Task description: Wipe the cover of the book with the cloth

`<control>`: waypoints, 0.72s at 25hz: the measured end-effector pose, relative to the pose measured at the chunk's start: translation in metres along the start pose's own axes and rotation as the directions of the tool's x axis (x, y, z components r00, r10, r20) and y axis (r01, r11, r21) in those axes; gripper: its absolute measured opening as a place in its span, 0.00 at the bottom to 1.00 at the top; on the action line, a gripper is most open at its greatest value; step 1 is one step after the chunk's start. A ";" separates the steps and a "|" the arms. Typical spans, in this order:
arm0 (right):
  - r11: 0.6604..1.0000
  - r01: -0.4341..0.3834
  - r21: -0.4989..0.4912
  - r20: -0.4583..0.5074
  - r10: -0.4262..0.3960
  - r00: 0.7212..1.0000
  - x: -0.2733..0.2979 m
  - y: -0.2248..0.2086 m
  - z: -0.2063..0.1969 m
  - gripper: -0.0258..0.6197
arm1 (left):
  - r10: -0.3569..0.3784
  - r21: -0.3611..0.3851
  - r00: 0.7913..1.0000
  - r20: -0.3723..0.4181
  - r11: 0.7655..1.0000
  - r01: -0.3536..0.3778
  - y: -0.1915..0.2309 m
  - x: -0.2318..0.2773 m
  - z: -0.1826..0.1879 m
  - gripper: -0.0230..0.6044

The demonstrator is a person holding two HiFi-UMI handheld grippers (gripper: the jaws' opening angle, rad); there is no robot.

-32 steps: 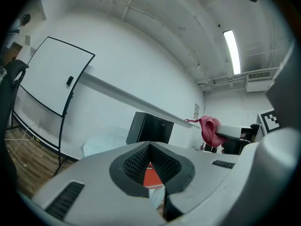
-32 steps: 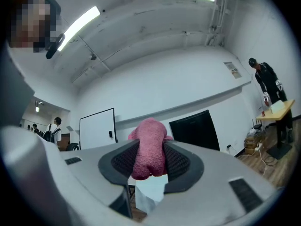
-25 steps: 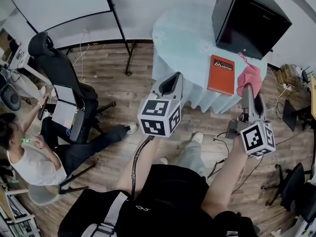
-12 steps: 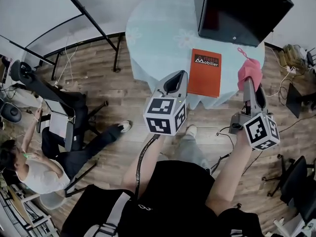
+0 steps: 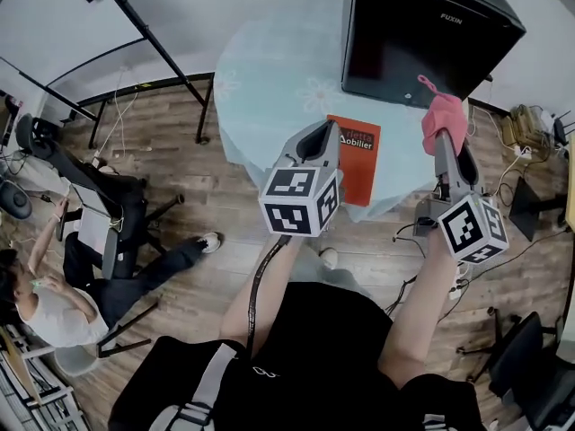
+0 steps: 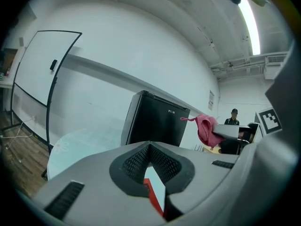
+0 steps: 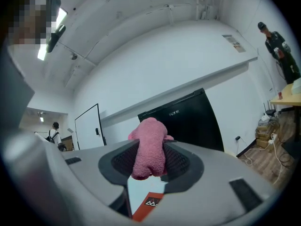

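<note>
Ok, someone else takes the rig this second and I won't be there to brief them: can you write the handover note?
Left gripper: shut, empty, hovering by the book's left side.
Right gripper: shut on the cloth, held in the air to the right of the book, not touching it.
Book: flat, cover up, near the front edge of the table.
Done: cloth is in hand.
Left: lower the cloth onto the cover and wipe it.
</note>
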State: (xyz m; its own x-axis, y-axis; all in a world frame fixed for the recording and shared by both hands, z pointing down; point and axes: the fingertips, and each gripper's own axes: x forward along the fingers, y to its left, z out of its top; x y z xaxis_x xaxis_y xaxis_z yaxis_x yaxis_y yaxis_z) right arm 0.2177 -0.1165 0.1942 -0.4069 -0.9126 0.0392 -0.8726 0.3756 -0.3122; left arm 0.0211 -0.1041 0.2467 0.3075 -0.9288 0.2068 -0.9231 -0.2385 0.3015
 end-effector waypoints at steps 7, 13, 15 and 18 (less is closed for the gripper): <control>0.997 -0.069 0.019 -0.008 0.070 0.998 0.018 0.002 0.002 0.28 | 0.017 0.037 1.000 0.023 0.999 -0.018 -0.004 0.019 0.021 0.06; 0.992 -0.097 0.083 -0.085 0.104 0.991 0.045 0.012 -0.043 0.28 | 0.050 0.056 0.998 -0.039 0.997 -0.047 0.015 0.021 0.002 0.06; 0.989 -0.118 0.088 -0.114 0.128 0.985 0.055 0.022 -0.056 0.28 | 0.079 0.039 0.995 -0.059 0.996 -0.077 0.031 0.023 -0.005 0.06; 0.988 -0.132 0.077 -0.155 0.143 0.977 0.071 0.029 -0.068 0.28 | 0.078 0.014 0.994 -0.080 0.997 -0.078 0.044 0.033 -0.015 0.06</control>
State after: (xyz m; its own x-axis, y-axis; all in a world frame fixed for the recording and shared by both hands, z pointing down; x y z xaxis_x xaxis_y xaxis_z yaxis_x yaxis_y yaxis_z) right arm 0.1450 -0.1593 0.2529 -0.5644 -0.8133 0.1412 -0.7877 0.4794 -0.3869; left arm -0.0059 -0.1411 0.2805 0.2516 -0.9189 0.3037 -0.9474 -0.1696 0.2716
